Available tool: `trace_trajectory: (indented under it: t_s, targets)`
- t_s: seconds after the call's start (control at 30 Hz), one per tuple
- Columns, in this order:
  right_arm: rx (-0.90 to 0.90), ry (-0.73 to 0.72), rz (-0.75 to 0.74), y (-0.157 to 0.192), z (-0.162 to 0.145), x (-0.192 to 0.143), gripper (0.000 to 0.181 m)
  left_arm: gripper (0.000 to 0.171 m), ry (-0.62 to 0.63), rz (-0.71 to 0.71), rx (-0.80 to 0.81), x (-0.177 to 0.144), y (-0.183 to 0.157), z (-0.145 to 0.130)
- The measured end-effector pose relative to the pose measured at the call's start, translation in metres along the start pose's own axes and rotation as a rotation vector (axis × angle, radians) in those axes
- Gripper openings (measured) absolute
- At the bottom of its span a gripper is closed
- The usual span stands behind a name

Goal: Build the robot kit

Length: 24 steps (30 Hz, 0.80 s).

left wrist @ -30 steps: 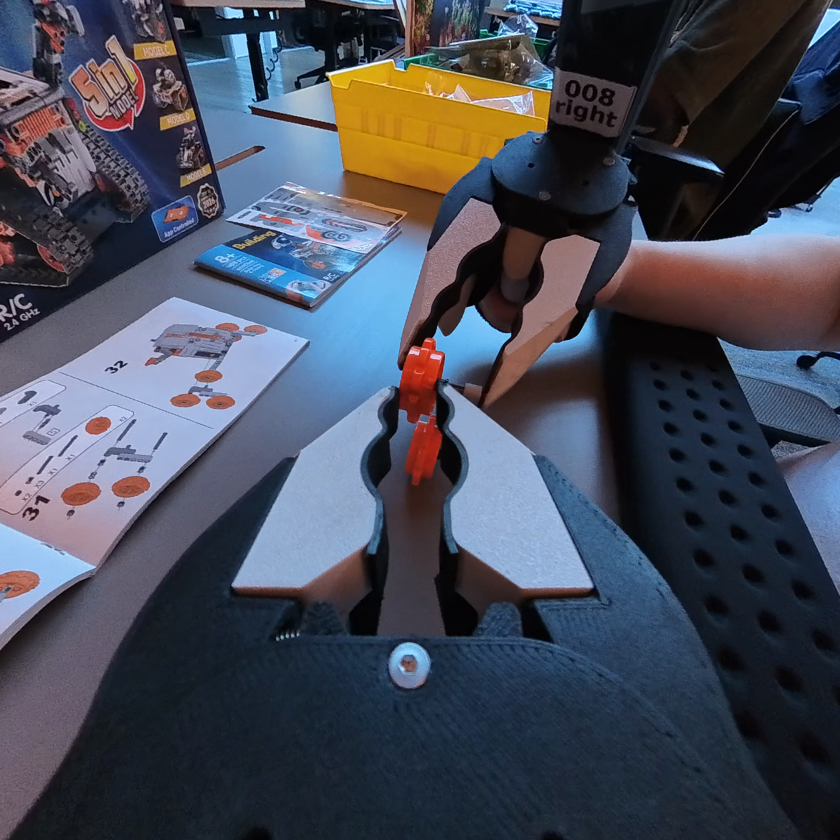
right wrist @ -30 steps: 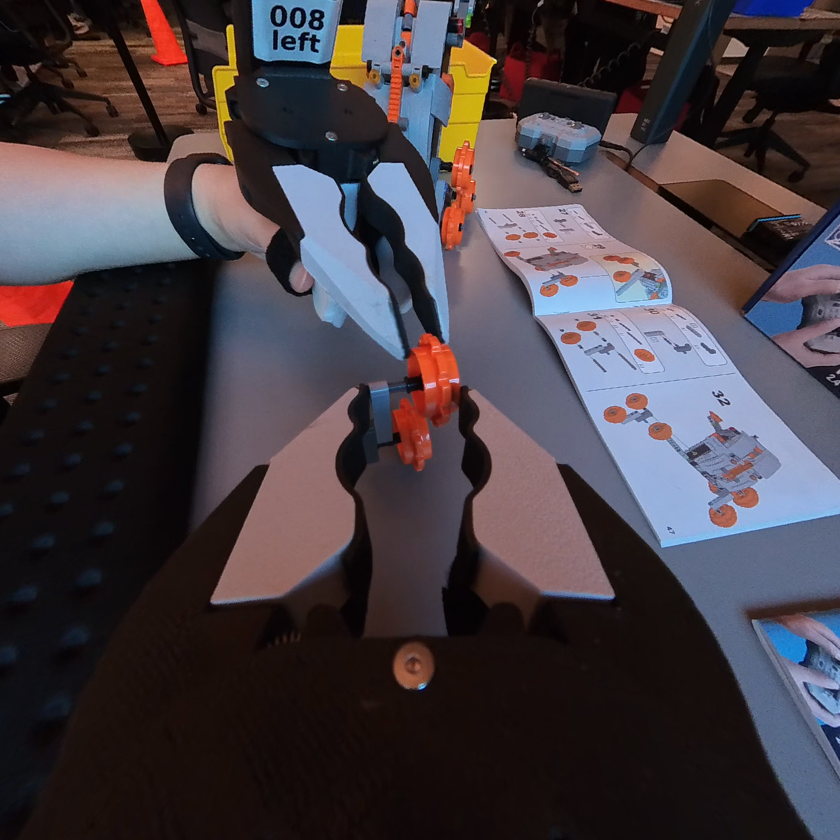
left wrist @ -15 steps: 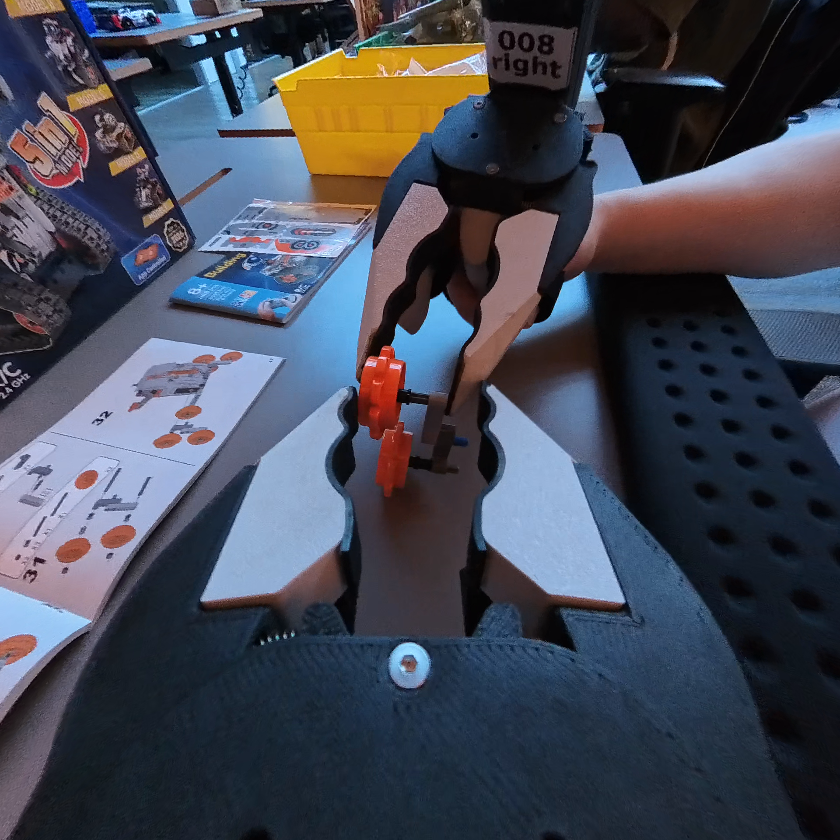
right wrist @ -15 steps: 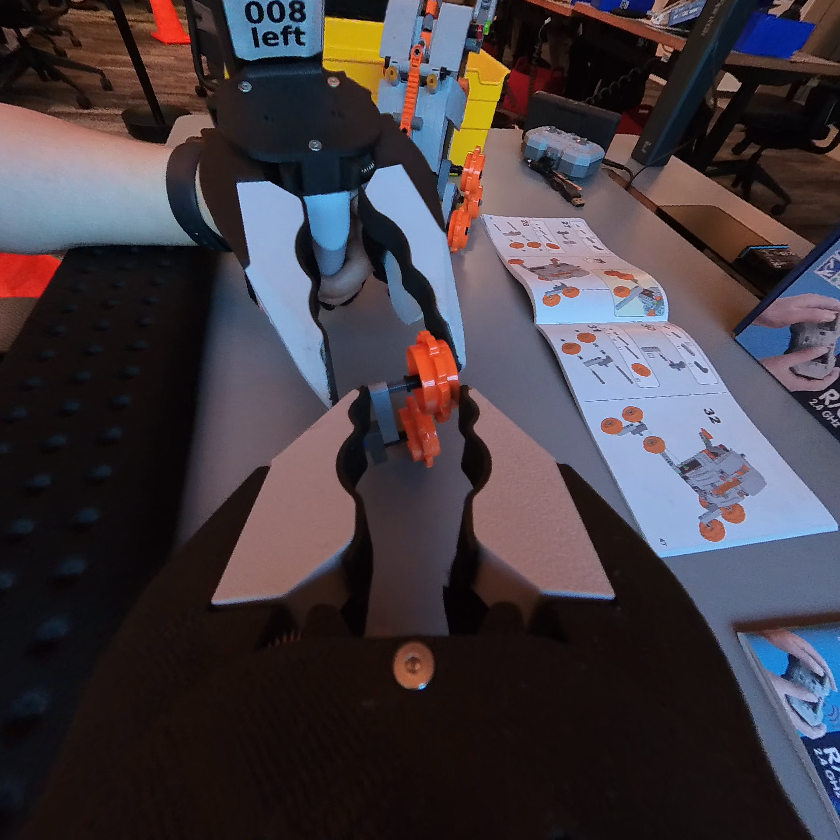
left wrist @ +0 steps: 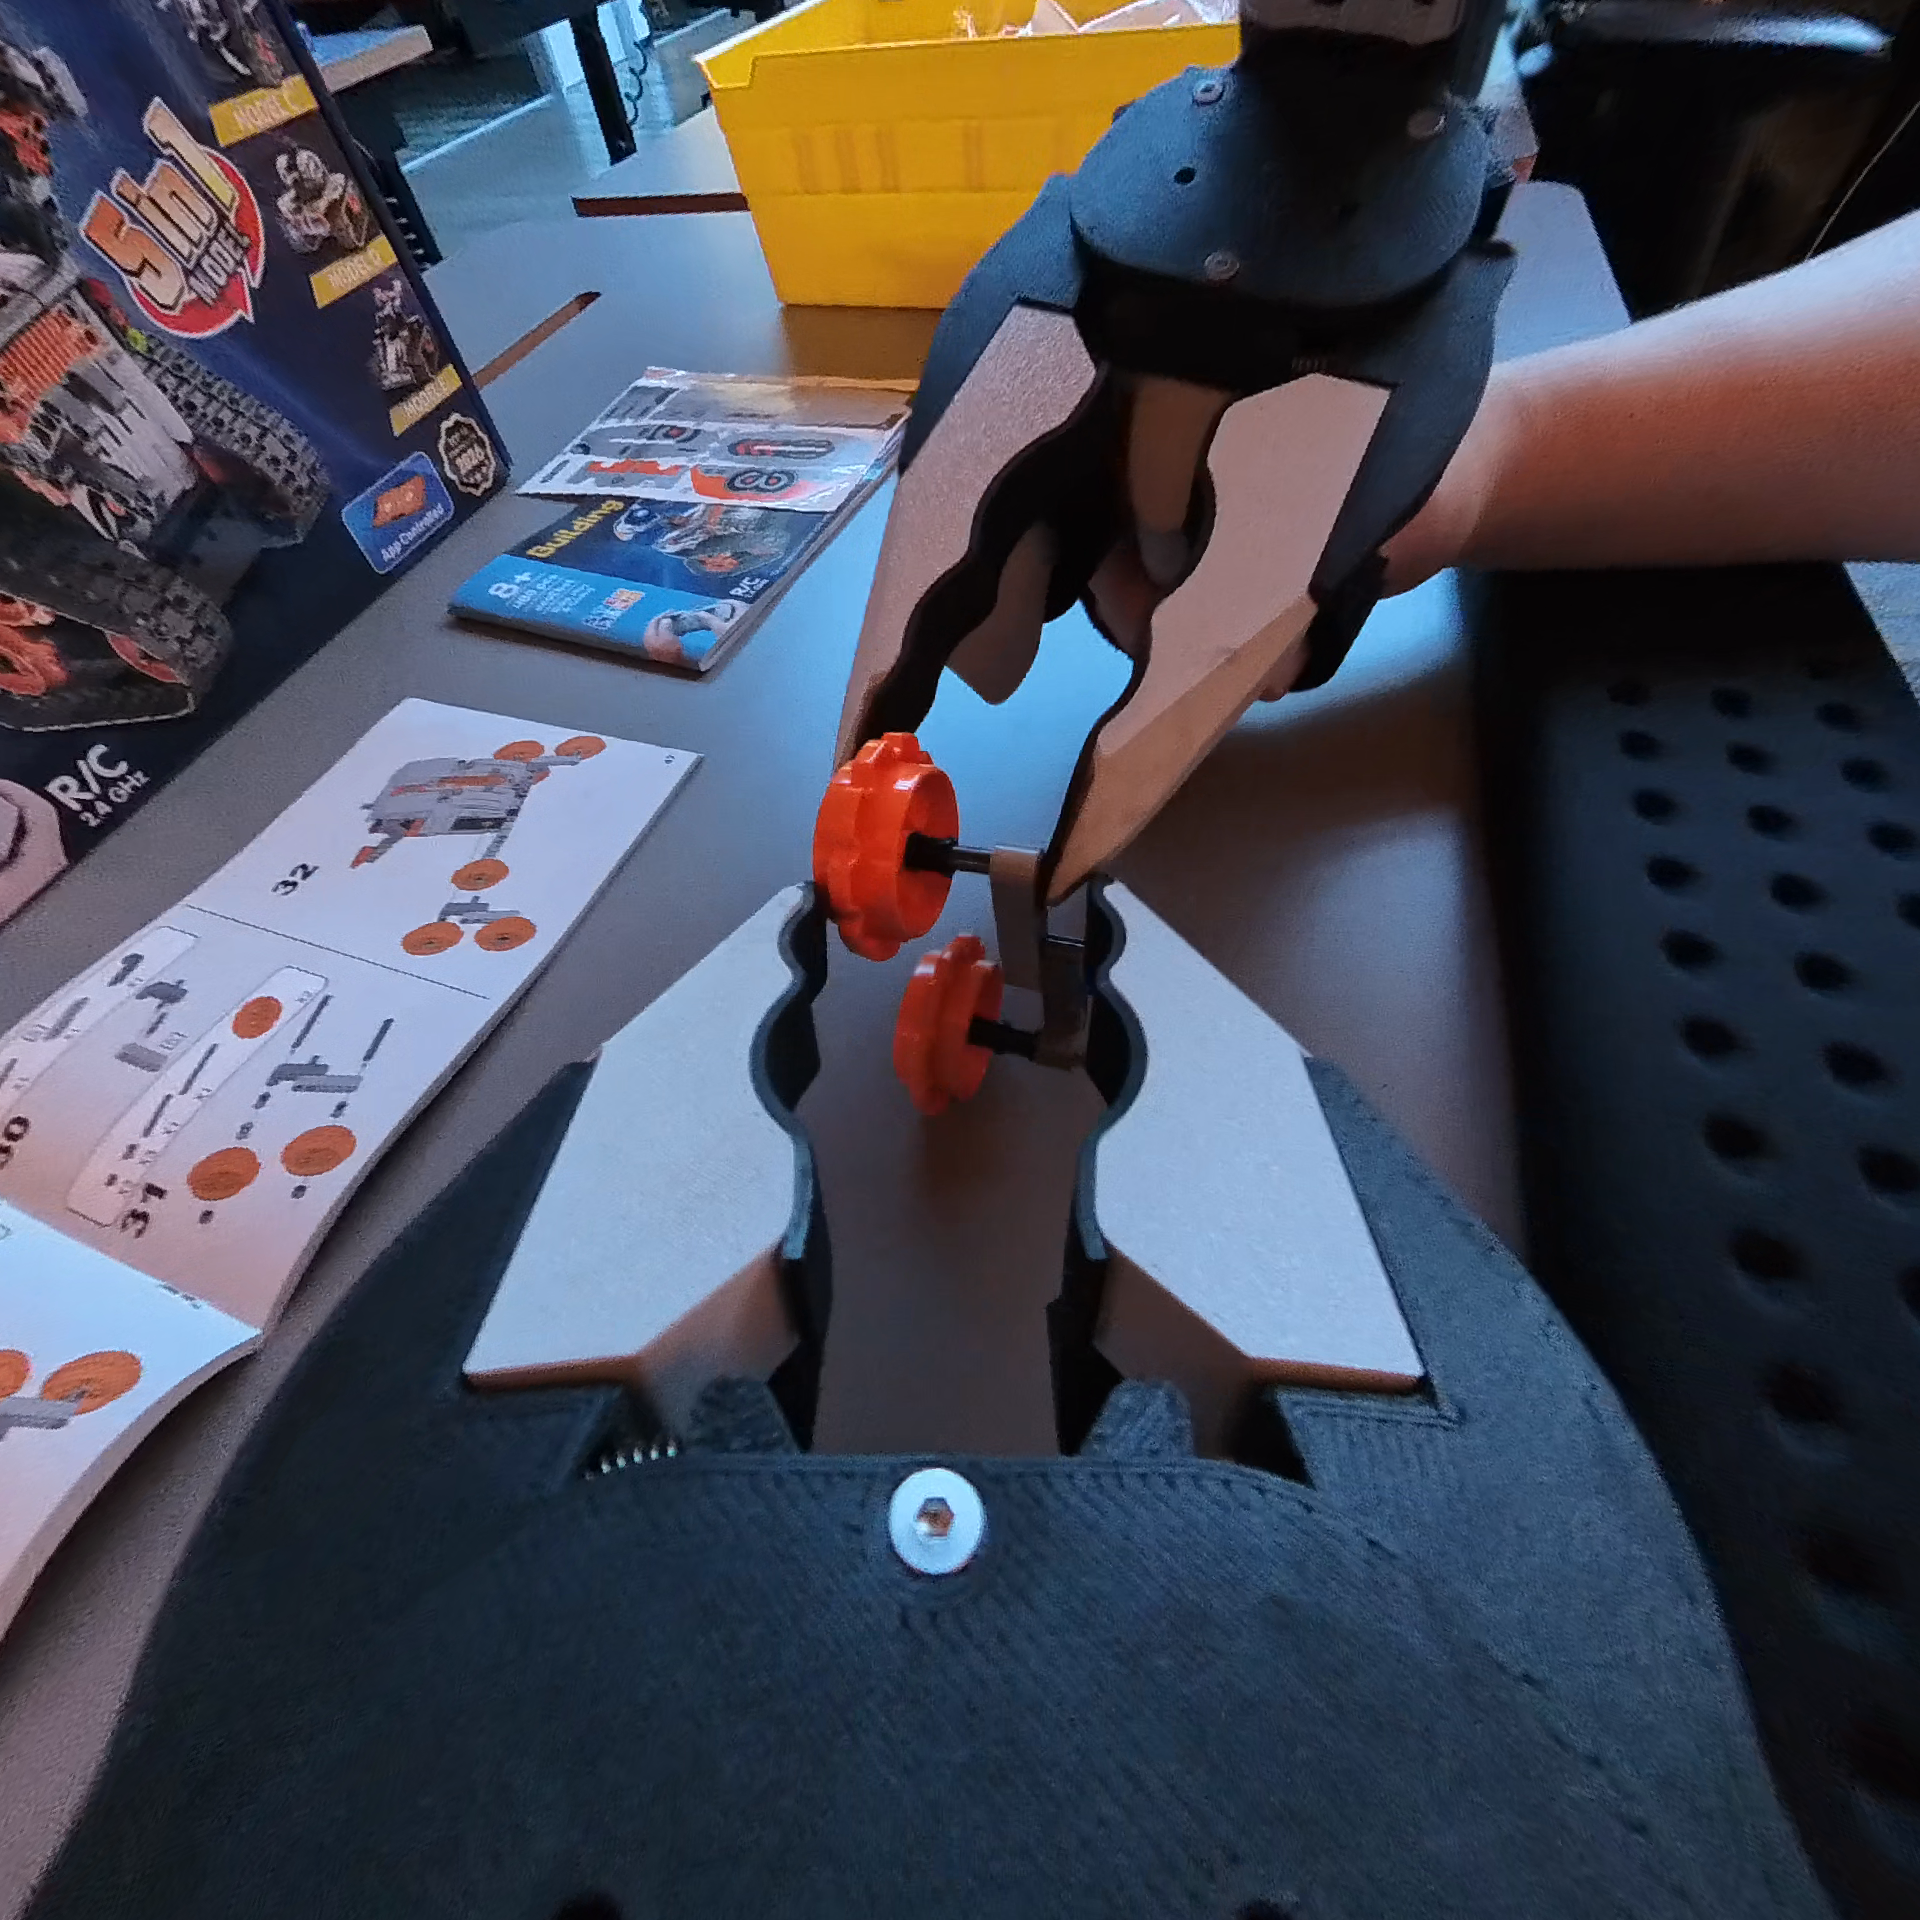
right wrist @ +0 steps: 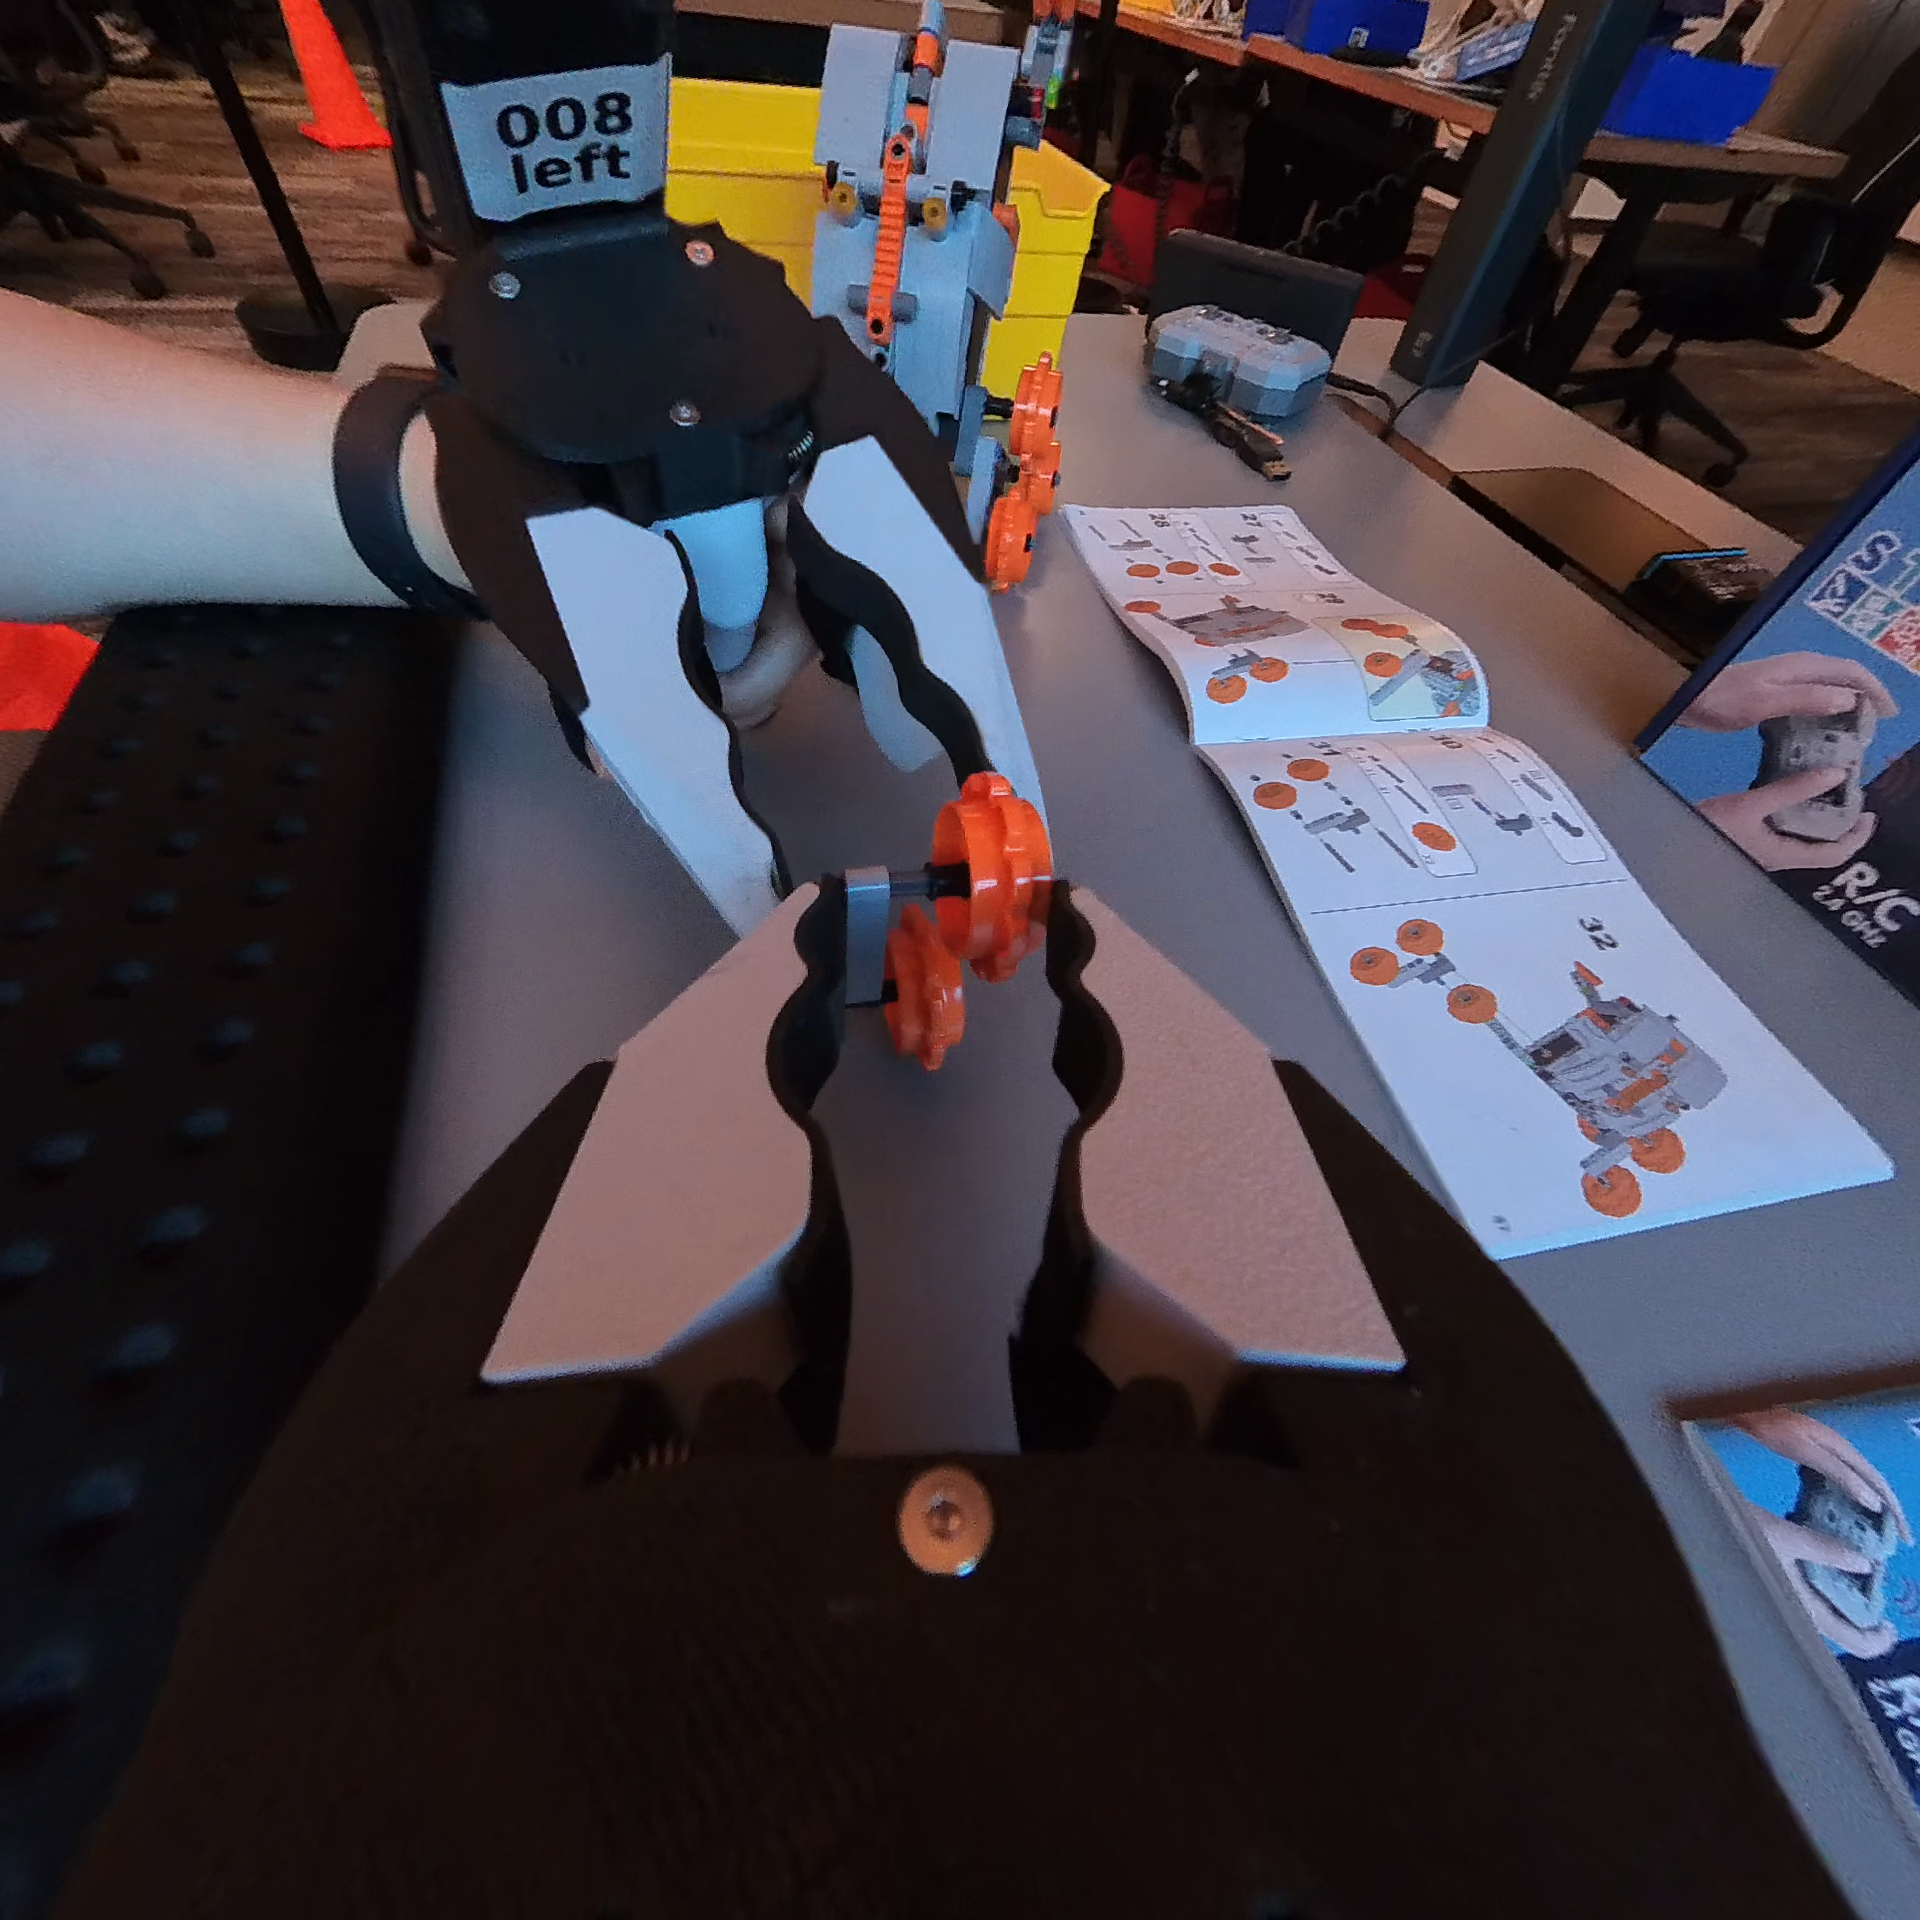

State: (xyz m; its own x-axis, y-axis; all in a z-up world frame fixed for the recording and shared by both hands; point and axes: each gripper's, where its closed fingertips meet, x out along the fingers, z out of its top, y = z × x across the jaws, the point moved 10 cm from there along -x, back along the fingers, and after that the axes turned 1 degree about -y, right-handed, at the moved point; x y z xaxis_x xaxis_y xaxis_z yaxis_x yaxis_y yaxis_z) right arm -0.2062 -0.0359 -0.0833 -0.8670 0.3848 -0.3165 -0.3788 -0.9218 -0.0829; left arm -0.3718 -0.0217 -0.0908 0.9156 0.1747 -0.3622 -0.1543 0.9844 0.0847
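A small assembly (left wrist: 883, 842) of two orange toothed wheels on black axles joined by a grey beam hangs just above the grey table (left wrist: 1299, 935). My right gripper (right wrist: 940, 904) is shut on it, one finger on the grey beam (right wrist: 864, 935) and the other on the larger wheel (right wrist: 987, 873). In the left wrist view the right gripper (left wrist: 961, 805) comes down from above. My left gripper (left wrist: 951, 904) is open and straddles the assembly without gripping it; the right wrist view shows it (right wrist: 899, 842) reaching in from the top left.
An open instruction booklet (left wrist: 312, 935) lies beside the grippers and also shows in the right wrist view (right wrist: 1455, 935). A toy box (left wrist: 156, 416), small booklets (left wrist: 675, 540) and a yellow bin (left wrist: 935, 177) stand behind. A grey-orange model (right wrist: 914, 260) stands upright. A black perforated mat (right wrist: 156, 1039) flanks the table. The grey-orange model (right wrist: 914, 260) is about equally far from each gripper, around 25 cm.
My left gripper was shut on the orange wheels and has opened wide. The right gripper keeps hold of the assembly, which has turned so both wheels show side-on.
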Motion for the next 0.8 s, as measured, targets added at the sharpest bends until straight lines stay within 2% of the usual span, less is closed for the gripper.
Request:
trace_trajectory:
  t_s: [0.2,0.5,0.8]
  targets:
    - [-0.007,0.007,0.000,-0.0015,-0.0026,-0.0003,0.038,0.057,-0.053,-0.068,-0.111,-0.0012,0.0023,0.0024]
    - [0.019,-0.006,0.014,-0.0025,-0.0046,0.0003,0.038,0.053,-0.084,-0.050,-0.063,-0.0020,0.0021,-0.0004]
    - [-0.049,-0.015,0.001,0.0009,-0.0024,-0.0030,0.037,0.053,-0.108,-0.037,-0.057,-0.0022,-0.0021,-0.0002]
